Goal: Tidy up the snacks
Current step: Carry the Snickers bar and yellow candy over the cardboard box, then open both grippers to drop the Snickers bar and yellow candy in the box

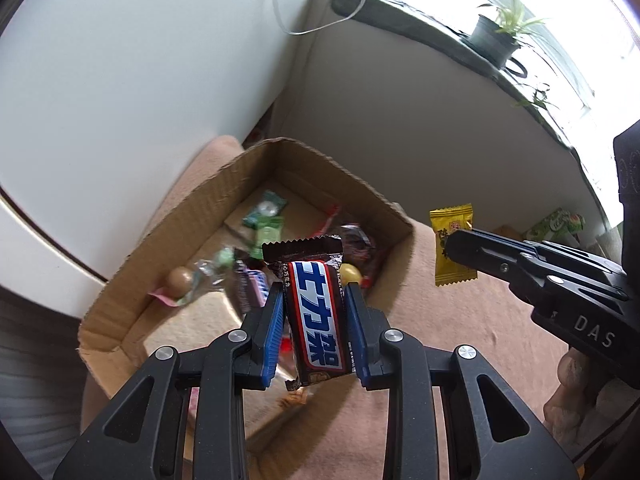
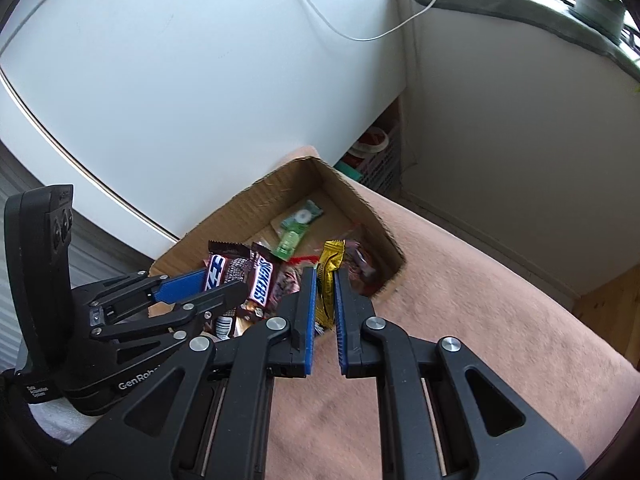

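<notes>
My left gripper (image 1: pixel 313 294) is shut on a brown Snickers bar (image 1: pixel 318 316), held upright over the near end of an open cardboard box (image 1: pixel 192 216). Several wrapped sweets lie in the box, among them a green one (image 1: pixel 266 210) and a round gold one (image 1: pixel 180 279). My right gripper (image 2: pixel 325 280) is shut on a yellow candy packet (image 2: pixel 330 280), hanging by the box's right wall (image 2: pixel 376 216). In the left wrist view that right gripper (image 1: pixel 452 242) comes in from the right with the yellow packet (image 1: pixel 450 248). The right wrist view shows the left gripper (image 2: pixel 212 284) and its bar (image 2: pixel 218 270) above a loose Snickers (image 2: pixel 262 280).
The box rests on a pink cloth surface (image 2: pixel 460 300). A white appliance (image 1: pixel 120 100) stands close behind the box. Potted plants (image 1: pixel 494 36) line a windowsill at the upper right. A green packet (image 1: pixel 554 224) lies far right on the cloth. A person's hand (image 1: pixel 576 380) holds the right gripper.
</notes>
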Motion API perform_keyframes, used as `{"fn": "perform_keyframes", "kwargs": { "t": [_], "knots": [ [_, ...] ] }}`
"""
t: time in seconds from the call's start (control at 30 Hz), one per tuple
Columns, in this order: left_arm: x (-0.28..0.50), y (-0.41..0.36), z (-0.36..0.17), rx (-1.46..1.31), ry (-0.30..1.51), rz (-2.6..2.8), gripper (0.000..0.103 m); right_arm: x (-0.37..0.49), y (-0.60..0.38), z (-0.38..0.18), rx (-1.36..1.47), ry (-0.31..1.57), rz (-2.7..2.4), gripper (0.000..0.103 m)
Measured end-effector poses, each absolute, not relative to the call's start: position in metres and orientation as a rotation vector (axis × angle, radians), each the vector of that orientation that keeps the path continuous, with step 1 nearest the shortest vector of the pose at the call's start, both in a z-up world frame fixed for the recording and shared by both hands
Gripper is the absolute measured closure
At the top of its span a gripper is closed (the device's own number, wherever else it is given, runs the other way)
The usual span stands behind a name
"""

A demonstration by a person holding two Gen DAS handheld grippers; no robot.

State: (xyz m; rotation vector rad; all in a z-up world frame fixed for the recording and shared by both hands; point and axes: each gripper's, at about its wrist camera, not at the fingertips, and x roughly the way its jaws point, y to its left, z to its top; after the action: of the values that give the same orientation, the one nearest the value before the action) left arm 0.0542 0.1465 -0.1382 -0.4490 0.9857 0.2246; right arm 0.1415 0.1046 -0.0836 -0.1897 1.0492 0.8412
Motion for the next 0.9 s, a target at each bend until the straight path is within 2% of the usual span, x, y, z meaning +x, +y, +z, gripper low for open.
{"fn": "perform_keyframes", "kwargs": {
  "t": [0.47,0.5,0.53,0.6,0.8,0.9],
  "knots": [
    [0.053,0.173,-0.142,-0.455,0.998,0.29,0.075,0.143,0.133,-0.091,-0.233,1.072,0.876,0.092],
    [0.053,0.174,-0.141,-0.456,1.0,0.294,0.075,0.143,0.134,-0.091,-0.236,1.069,0.872,0.083],
    [0.053,0.174,-0.141,-0.456,0.998,0.295,0.075,0.142,0.133,-0.09,-0.237,1.063,0.866,0.07],
    [0.054,0.175,-0.141,-0.451,0.996,0.301,0.075,0.142,0.131,-0.088,-0.234,1.053,0.863,0.055],
    [0.053,0.176,-0.141,-0.447,1.003,0.308,0.071,0.142,0.126,-0.088,-0.226,1.059,0.851,0.052],
    [0.05,0.175,-0.141,-0.437,1.007,0.313,0.068,0.14,0.123,-0.088,-0.22,1.06,0.846,0.036]
  ]
}}
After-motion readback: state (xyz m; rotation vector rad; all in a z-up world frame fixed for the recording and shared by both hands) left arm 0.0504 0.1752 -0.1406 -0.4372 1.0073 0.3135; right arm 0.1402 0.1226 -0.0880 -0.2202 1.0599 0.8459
